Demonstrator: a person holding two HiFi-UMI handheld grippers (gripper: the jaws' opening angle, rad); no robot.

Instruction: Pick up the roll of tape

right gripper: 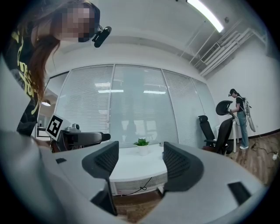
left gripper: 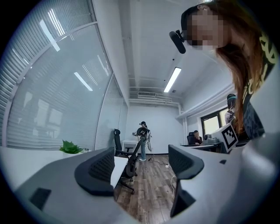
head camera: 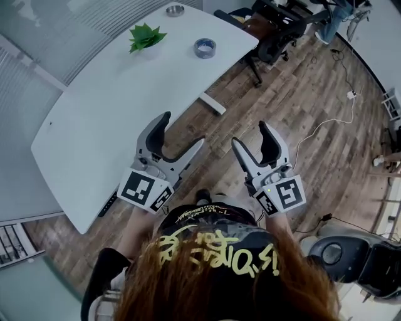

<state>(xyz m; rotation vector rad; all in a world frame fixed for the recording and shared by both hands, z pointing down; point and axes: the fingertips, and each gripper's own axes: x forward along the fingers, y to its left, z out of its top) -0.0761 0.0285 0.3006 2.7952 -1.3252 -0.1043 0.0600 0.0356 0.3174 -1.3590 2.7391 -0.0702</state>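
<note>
The roll of tape (head camera: pixel 205 47) lies flat on the white table (head camera: pixel 113 119), top middle of the head view. It sits right of a green plant (head camera: pixel 146 36) and below a small round dish (head camera: pixel 175 10), possibly metal. Both tools hang lower in the frame over the wood floor (head camera: pixel 301 100), well apart from the tape. The left gripper (head camera: pixel 183 130) has its jaws spread wide with nothing between them. The right gripper (head camera: pixel 250 133) is likewise spread and empty.
</note>
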